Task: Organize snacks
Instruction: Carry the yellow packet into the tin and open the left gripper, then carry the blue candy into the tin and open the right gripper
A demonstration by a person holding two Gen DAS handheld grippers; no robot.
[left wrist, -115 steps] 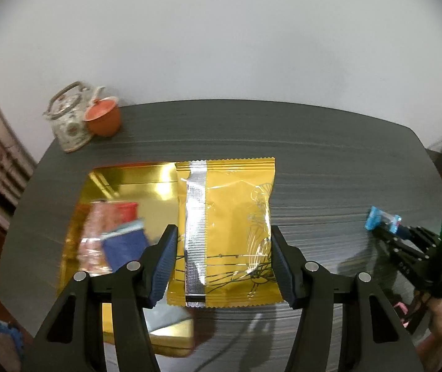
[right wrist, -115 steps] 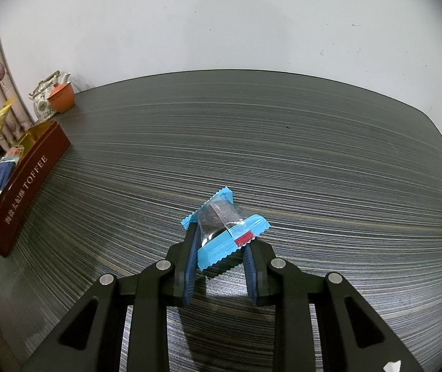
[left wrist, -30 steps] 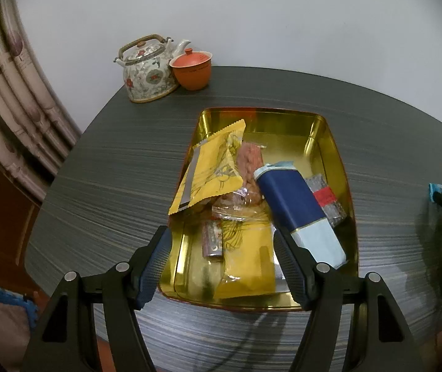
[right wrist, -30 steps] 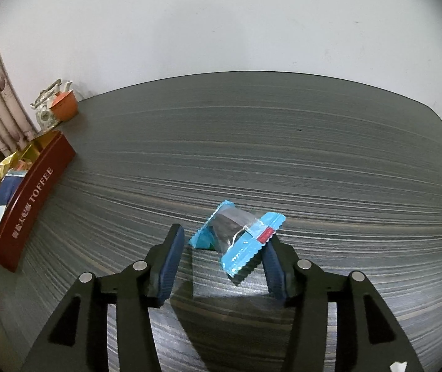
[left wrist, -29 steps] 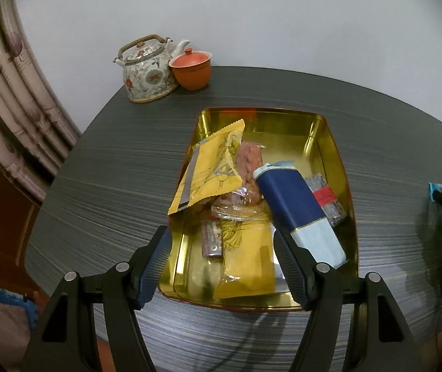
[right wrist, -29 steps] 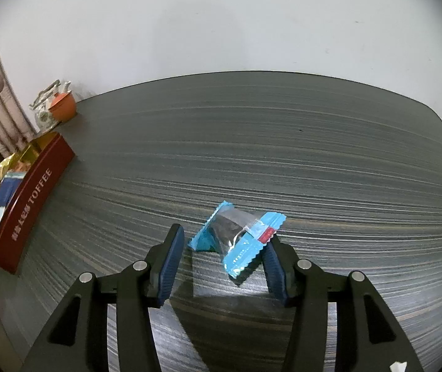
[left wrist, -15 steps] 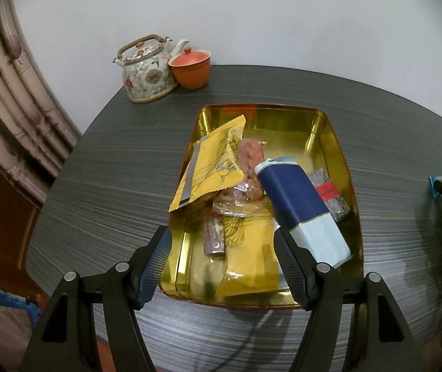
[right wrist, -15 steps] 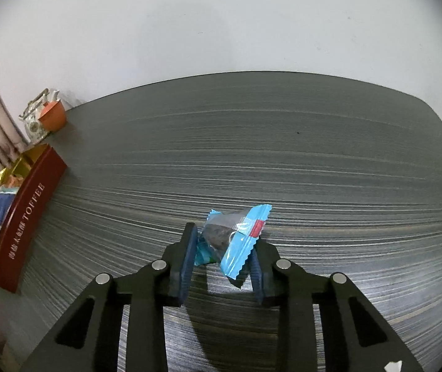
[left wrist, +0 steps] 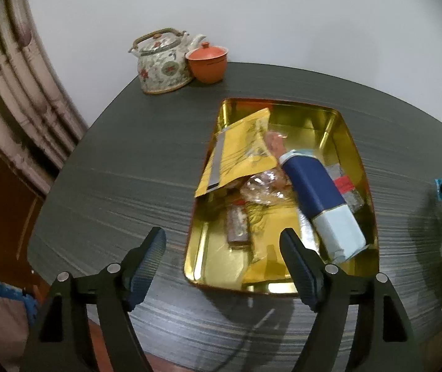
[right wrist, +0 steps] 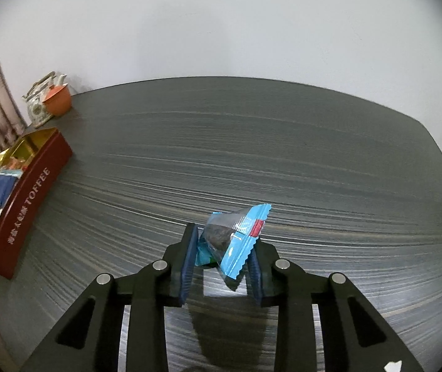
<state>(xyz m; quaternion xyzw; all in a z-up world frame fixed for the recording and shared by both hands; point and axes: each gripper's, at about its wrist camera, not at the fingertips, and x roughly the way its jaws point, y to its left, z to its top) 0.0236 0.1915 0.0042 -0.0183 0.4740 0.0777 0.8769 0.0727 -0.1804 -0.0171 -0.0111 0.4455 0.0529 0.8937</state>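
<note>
The blue candy packet [right wrist: 236, 241] is pinched between the pads of the right gripper [right wrist: 222, 255] and is seen lifted a little above the dark table [right wrist: 283, 155]; its long axis runs up and to the right, across the jaws. The jaws have just been closing on it. The toffee tin [right wrist: 32, 198] lies far to the left of this gripper, well apart, with its long side turned toward it, so the coming move is judged to be a carry to the left. The left gripper [left wrist: 222, 255] is held spread, with nothing between the pads, over the near edge of the tin; its jaws have just been opening. The right gripper alone bears the packet.
</note>
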